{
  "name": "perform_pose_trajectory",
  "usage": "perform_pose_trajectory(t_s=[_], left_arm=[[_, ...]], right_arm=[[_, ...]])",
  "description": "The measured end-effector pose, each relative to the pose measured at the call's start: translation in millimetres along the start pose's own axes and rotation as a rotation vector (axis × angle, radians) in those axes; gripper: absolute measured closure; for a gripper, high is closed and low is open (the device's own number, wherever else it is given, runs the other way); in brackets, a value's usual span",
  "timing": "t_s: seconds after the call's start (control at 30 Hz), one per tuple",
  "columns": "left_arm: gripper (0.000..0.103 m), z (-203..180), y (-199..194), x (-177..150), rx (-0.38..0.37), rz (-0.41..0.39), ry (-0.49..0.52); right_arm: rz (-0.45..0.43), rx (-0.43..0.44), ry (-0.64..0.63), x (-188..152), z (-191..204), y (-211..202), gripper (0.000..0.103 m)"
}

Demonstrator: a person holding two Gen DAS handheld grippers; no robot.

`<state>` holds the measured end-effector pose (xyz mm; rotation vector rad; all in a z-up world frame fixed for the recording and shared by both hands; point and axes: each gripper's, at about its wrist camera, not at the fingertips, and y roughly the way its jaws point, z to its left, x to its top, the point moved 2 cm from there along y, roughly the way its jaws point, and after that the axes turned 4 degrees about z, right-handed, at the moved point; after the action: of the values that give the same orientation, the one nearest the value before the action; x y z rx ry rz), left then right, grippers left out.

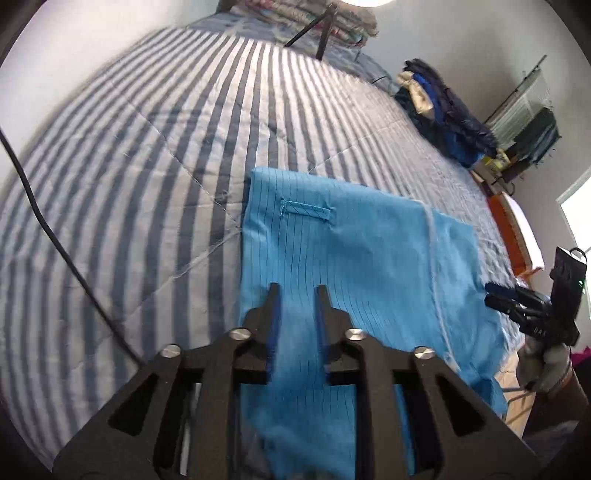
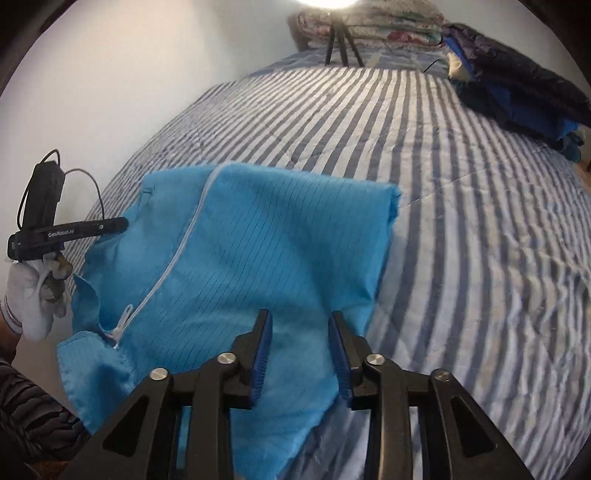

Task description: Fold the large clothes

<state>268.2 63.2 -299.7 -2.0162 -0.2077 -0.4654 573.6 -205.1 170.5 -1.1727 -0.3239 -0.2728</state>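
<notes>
1. Left wrist view: the left gripper [image 1: 297,291] hangs over the blue zip jacket [image 1: 354,258], jaws apart and gripping nothing.
2. The jacket lies folded on the striped quilt [image 1: 147,147].
3. The right gripper [image 2: 301,319] is also parted and empty.

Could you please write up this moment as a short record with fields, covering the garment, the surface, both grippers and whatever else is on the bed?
garment: blue pinstriped garment, folded, white zipper showing
surface: striped quilt on a bed
left gripper: jaws apart above the garment, nothing pinched
right gripper: jaws apart above the garment, nothing pinched
also on bed: dark clothes pile, tripod, folded blankets at the far end
</notes>
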Motion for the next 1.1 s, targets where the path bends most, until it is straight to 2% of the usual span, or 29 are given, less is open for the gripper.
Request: perform_pose_trajectory(t_s=[0.03, 0.07, 0.1, 0.17, 0.3, 0.5, 0.57, 0.7, 0.87, 1.03, 1.1], left_arm=[[0.055, 5, -8, -2, -0.016, -0.006, -0.01], [0.049, 9, -14, -3, -0.032, -0.011, -0.023], [0.046, 15, -19, -4, -0.054, -0.013, -0.044], [0.046, 26, -22, -4, -0.102, 0.007, -0.095], [0.046, 53, -14, -5, -0.23, 0.056, -0.232], [0.046, 75, 7, -9, -0.359, 0.109, -0.342], [0.046, 78, 11, -11, -0.384, 0.12, -0.337], [0.055, 77, 16, -12, -0.405, 0.136, -0.305], [0.062, 64, 30, -3, -0.413, 0.16, -0.273], [0.063, 52, 41, 7, -0.422, 0.165, -0.271], [0.068, 44, 45, 10, -0.4, 0.162, -0.255]], right_arm=[[-0.022, -0.002, -0.003, 0, -4, -4, 0.037], [-0.05, -0.003, -0.004, -3, -8, -11, 0.023], [-0.067, 0.005, 0.001, -5, -12, -16, 0.02], [-0.072, 0.027, 0.036, -10, -23, -20, 0.018], [-0.033, 0.111, 0.125, -14, -45, -15, 0.018], [0.043, 0.273, 0.268, -22, -68, 7, 0.026], [0.052, 0.342, 0.321, -23, -77, 15, 0.035], [0.057, 0.485, 0.39, -24, -85, 32, 0.044], [0.044, 0.589, 0.441, -16, -83, 56, 0.049], [0.033, 0.6, 0.425, -12, -71, 60, 0.059], [0.029, 0.615, 0.444, -15, -66, 61, 0.065]])
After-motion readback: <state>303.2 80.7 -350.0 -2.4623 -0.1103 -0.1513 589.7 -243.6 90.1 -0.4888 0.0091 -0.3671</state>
